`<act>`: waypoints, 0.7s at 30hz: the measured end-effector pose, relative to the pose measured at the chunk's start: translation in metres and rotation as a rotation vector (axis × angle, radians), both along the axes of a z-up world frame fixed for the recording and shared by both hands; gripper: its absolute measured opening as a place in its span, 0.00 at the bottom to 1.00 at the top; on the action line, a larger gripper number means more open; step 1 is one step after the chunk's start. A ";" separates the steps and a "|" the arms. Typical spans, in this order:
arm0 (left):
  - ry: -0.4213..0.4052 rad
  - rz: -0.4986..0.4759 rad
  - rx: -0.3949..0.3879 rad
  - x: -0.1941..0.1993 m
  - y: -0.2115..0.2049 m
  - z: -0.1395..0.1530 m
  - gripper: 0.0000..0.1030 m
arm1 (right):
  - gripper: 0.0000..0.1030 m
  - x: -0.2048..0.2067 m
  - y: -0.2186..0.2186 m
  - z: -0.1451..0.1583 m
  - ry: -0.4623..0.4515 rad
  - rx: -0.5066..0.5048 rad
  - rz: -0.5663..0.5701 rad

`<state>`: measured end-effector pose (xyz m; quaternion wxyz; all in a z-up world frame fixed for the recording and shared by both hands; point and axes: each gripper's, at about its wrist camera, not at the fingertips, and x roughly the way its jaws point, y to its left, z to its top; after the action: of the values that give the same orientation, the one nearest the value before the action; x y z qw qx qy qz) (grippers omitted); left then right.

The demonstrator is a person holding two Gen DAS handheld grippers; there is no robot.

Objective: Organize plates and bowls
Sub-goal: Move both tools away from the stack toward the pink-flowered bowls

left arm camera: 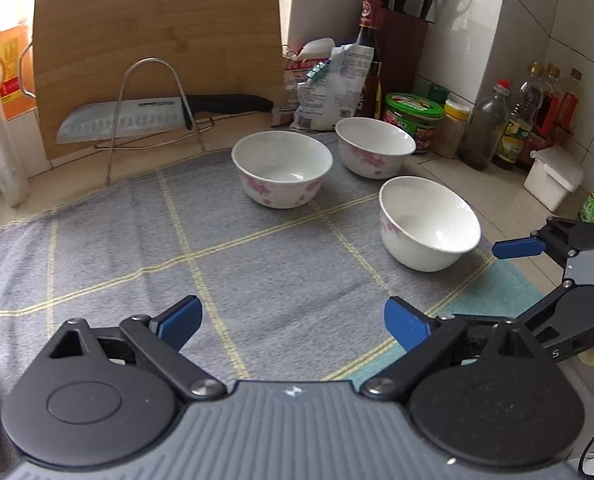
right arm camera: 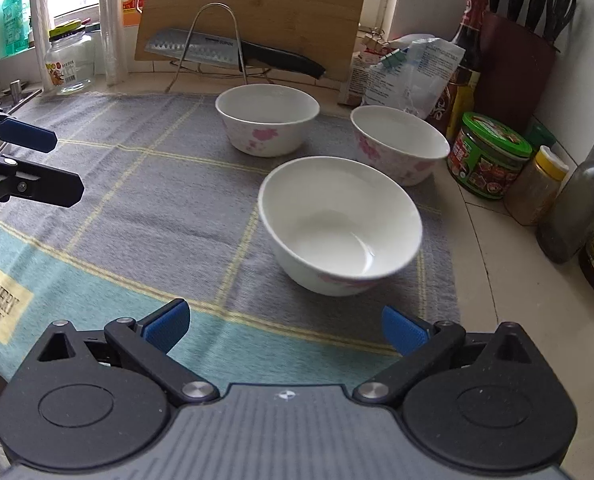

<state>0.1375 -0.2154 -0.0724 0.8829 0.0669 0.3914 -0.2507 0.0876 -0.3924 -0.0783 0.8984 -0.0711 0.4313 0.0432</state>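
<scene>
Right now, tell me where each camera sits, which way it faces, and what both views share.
Left wrist: sits on the left claw, low over the grey cloth, facing the cutting board; its open blue fingers show, the right claw at right.
Right wrist: sits on the right claw, facing the nearest bowl; open fingers show, the left claw at left.
Shared: three bowls, knife, cloth, board.

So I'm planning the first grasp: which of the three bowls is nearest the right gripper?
The front bowl, alone directly ahead of the right gripper; the other two bowls sit behind it.
</scene>
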 end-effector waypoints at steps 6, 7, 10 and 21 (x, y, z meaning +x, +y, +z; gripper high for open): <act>0.010 -0.045 0.039 0.005 -0.041 -0.009 0.95 | 1.00 0.007 -0.038 -0.010 0.002 0.029 0.030; 0.010 -0.060 0.050 0.006 -0.046 -0.011 0.95 | 1.00 0.009 -0.043 -0.012 0.001 0.040 0.034; 0.013 -0.091 0.091 0.011 -0.059 -0.015 0.95 | 1.00 0.014 -0.054 -0.018 0.021 0.064 0.027; -0.015 -0.296 0.182 0.028 -0.085 -0.023 0.95 | 1.00 0.031 -0.057 -0.029 0.046 0.048 0.031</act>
<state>0.1654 -0.3000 -0.0952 0.8294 0.2055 0.3918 -0.3410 0.1190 -0.4495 -0.1076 0.8889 -0.0551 0.4495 0.0689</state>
